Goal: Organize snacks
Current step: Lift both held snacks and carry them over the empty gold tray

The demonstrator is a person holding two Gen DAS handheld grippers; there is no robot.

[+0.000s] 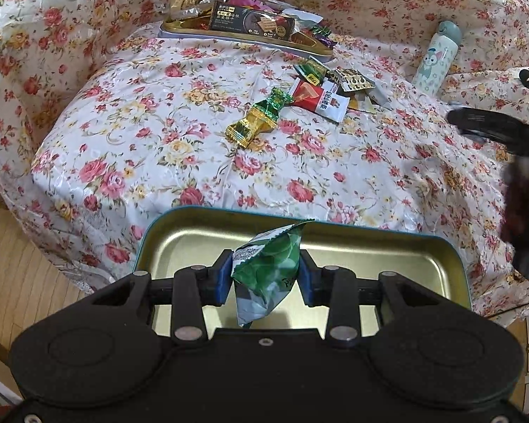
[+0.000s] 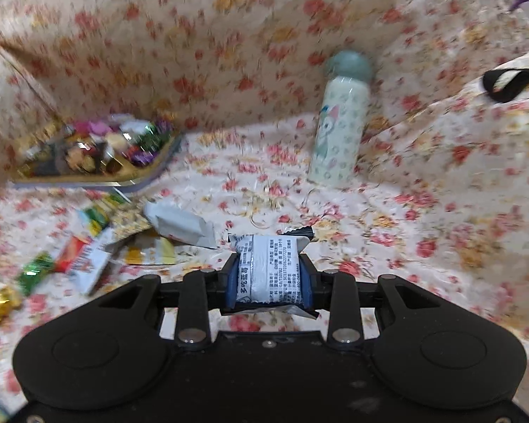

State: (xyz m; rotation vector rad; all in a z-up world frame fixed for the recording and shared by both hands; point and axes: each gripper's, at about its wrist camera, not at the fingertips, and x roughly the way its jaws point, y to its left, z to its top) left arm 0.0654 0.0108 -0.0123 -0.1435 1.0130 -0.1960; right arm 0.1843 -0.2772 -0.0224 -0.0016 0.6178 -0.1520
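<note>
The left gripper [image 1: 266, 275] was closed on a green packet [image 1: 268, 264], its blue pads [image 1: 223, 282] pressing both sides of the crinkled foil. The packet hung over the near tin [image 1: 335, 243], a shallow rounded rectangle with a teal outer wall and dull gold inner metal (nothing else lay in it).

The right gripper [image 2: 269, 278] was closed on a white packet [image 2: 269, 271], flat and pillow-shaped, with dark printed text facing the camera and crimped ends showing past the pads. It was held clear of the cloth [image 2: 405, 211], on the bottle's [image 2: 342, 130] near side.

The cloth was glossy, wrinkled plastic printed with red and yellow roses. The bottle, pale green with a rounded cap and a cartoon figure, stood upright by the raised back fold.

Beyond the near tin lay loose snacks: a green-and-gold twisted candy [image 1: 261, 118], then a red-and-white packet [image 1: 321, 98] among overlapping foil wrappers. Further still beyond it sat the far tin [image 1: 243, 37], heaped with mixed wrappers and a dark biscuit bar [image 1: 254, 23]. The right wrist view was blurred, so small labels there could not be read.
</note>
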